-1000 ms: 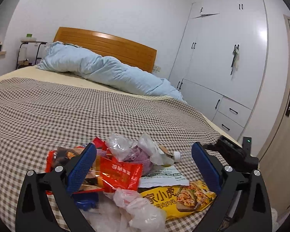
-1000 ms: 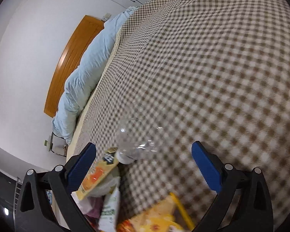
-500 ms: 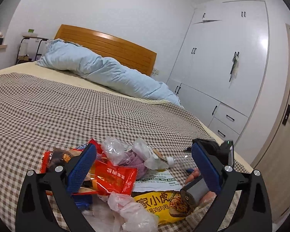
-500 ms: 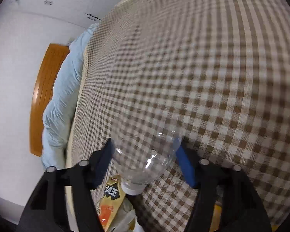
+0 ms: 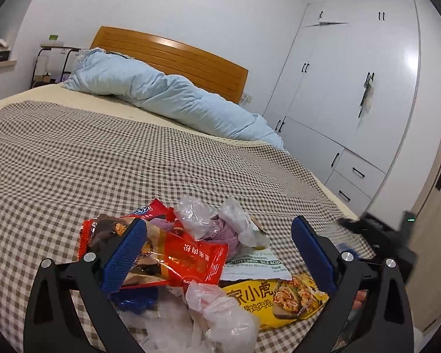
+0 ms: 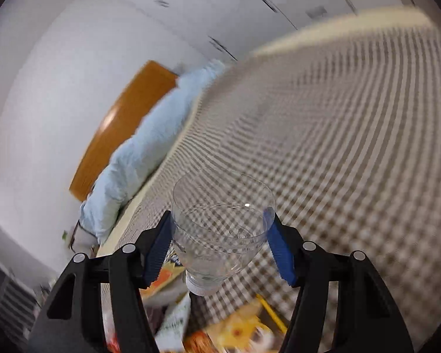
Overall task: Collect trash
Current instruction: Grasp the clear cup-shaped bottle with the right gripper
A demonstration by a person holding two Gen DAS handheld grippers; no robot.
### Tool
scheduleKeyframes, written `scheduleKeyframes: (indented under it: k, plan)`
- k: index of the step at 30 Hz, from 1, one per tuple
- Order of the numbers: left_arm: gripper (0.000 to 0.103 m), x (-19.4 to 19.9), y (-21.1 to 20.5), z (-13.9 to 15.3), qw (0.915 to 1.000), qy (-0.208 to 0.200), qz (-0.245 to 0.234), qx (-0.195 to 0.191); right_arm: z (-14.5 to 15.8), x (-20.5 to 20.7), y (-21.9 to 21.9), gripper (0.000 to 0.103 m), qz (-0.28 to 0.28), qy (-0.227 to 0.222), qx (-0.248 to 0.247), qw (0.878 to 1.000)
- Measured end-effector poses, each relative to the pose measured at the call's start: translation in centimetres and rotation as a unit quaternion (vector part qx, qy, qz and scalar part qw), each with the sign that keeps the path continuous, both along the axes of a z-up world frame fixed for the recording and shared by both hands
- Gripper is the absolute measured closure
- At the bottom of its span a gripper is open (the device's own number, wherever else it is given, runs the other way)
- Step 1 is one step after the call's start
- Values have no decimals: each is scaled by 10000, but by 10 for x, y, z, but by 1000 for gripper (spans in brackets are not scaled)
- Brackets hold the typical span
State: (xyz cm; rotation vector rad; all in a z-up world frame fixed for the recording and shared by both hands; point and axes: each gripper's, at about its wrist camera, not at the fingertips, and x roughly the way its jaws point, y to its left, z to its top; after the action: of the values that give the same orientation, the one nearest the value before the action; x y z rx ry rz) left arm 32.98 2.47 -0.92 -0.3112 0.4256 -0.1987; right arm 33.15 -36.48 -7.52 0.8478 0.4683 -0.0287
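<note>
Am holding clear bottle in right hand-held gripper; left hand-held gripper gaping wide, empty. Wrapper pile on bed remaining uncollected.

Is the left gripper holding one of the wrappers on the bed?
No. The left gripper has its jaws wide apart above the red wrapper, and its pads press on nothing.

The bottle sits between the right jaws, above the bed; wrappers lie between the left jaws.
</note>
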Motion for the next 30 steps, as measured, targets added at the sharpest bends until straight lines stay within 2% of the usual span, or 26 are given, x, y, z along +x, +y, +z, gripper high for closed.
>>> scheduleKeyframes:
  k: [4, 7, 10, 16, 20, 23, 26, 30]
  plan:
    - [8, -9, 2, 1, 9999, -11, -41, 93, 23, -60, 2, 42, 63, -602, -736, 9955]
    - [8, -17, 0, -1, 9997, 42, -122, 208, 34, -106, 11, 42, -13, -1054, -1472, 9835]
    - [8, -24, 1, -7, 9994, 174, -192, 232, 35, -125, 17, 42, -66, -1212, -1877, 9747]
    - [8, -41, 17, -21, 9984, 508, -126, 200, 30, -130, 9, 42, 49, -1163, -1983, 9732]
    - [8, -51, 12, -33, 9959, 623, -171, 629, 35, -131, 6, 42, 19, -1205, -2279, 9662]
    - [8, -51, 2, -50, 9919, 855, -279, 899, 31, -130, 4, 41, 5, -1141, -2409, 9638]
    - [8, -48, -7, -65, 9870, 1120, -367, 1094, 26, -123, -1, 41, 10, -972, -2396, 9660]
    - [8, -46, -13, -67, 9857, 1102, -311, 1237, 24, -123, -7, 41, -21, -885, -2415, 9664]
